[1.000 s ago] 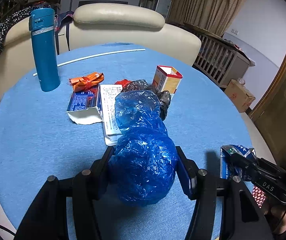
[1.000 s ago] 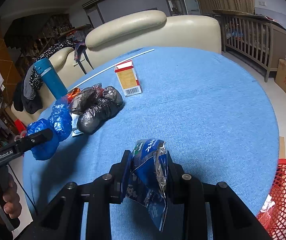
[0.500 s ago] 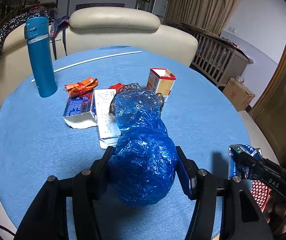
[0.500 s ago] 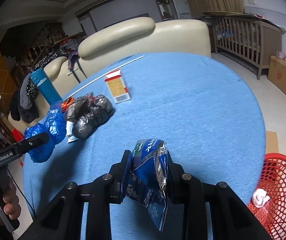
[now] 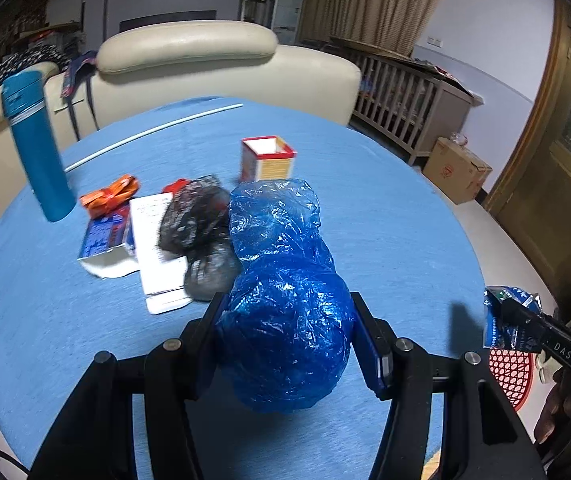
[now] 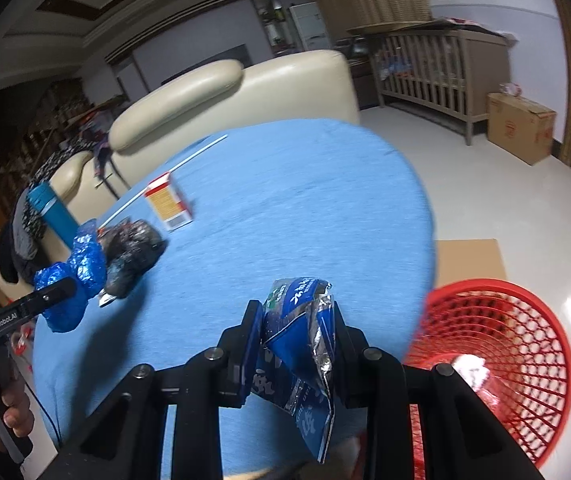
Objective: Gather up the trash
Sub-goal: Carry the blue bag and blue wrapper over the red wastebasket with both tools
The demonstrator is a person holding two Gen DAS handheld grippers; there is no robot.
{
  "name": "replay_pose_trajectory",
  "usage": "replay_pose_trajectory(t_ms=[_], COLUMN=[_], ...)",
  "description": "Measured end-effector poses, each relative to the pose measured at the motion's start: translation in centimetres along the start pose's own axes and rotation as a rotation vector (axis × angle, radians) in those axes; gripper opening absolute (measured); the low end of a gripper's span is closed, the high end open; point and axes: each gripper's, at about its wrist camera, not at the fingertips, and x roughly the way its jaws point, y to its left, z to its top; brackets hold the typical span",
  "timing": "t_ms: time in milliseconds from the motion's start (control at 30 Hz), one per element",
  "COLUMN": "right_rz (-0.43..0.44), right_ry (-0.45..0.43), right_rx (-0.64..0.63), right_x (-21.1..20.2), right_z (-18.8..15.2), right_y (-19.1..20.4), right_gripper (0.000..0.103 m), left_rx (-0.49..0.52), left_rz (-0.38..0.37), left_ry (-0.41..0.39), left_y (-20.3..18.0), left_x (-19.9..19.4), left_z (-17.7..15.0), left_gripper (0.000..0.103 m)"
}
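With the right gripper [image 6: 297,344] clenched on the wrapper [image 6: 299,354] and the left gripper [image 5: 287,334] grasping the blue bag [image 5: 285,320], release each only once squarely above the basket [image 6: 525,320] at lower right.

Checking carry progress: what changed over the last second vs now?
Both tongs swung toward the red basket, which went from a sliver at the right wrist view's edge to filling its lower right. No grab, no release: the left tongs still clamp the blue plastic bag, the right tongs the blue foil wrapper. The black bags, carton and bottle stayed on the table.
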Motion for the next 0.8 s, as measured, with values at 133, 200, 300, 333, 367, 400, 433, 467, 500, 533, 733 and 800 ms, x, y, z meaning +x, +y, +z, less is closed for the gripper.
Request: replay_pose_trajectory(t_ms=[133,200,300,333,367,400,433,467,500,533,733,800], right_rz=[-0.038,-0.055,-0.088,-0.094,-0.103,-0.112,-0.124,-0.134,-0.146,-0.154,-0.201,-0.221], right_ry=[-0.023,-0.033,-0.045,-0.047,-0.05,-0.05,-0.052,-0.052,-0.054,-0.055,-0.056,-0.048], right_rx=[0.042,0.063,0.097,0.104,0.114,0.121,0.131,0.139,0.147,0.152,0.2,0.212], right_x=[-1.5,-2.2,-3.2,-3.4,-3.8,-4.0,-4.3,-4.5,-4.8,-5.0,-6.4,-6.6], right_z=[-0.2,-0.3,-0.6,-0.7,-0.9,-1.0,-1.1,-1.3,-1.5,-1.6,-2.9,-3.5], right_y=[-2.4,-3.5,-5.3,-5.6,-6.3,-6.7,-7.3,-7.8,-8.3,-8.7,-11.4,-12.3], right_gripper=[0.033,0.033,0.033,0.033,0.033,0.033,0.033,0.033,0.033,0.033,0.033,0.033], left_rx=[0.041,0.062,0.093,0.104,0.112,0.12,0.131,0.14,0.15,0.159,0.223,0.243], left_rz=[-0.023,-0.035,-0.057,-0.065,-0.071,-0.08,-0.093,-0.102,-0.111,-0.119,-0.187,-0.204], left_ry=[0.006,0.006,0.009,0.009,0.009,0.01,0.012,0.012,0.013,0.016,0.03,0.033], left_y=[-2.1,-3.1,-4.8,-5.4,-5.9,-6.4,-7.1,-7.6,-8.2,-8.7,-12.0,-13.2], left_x=[0.3,0.5,0.7,0.7,0.7,0.8,0.8,0.8,0.9,0.9,1.3,1.4], left_z=[0.3,0.4,0.7,0.7,0.7,0.7,0.7,0.8,0.8,0.8,0.7,0.6], left_gripper=[0.06,0.06,0.06,0.06,0.06,0.06,0.06,0.06,0.06,0.06,0.06,0.06])
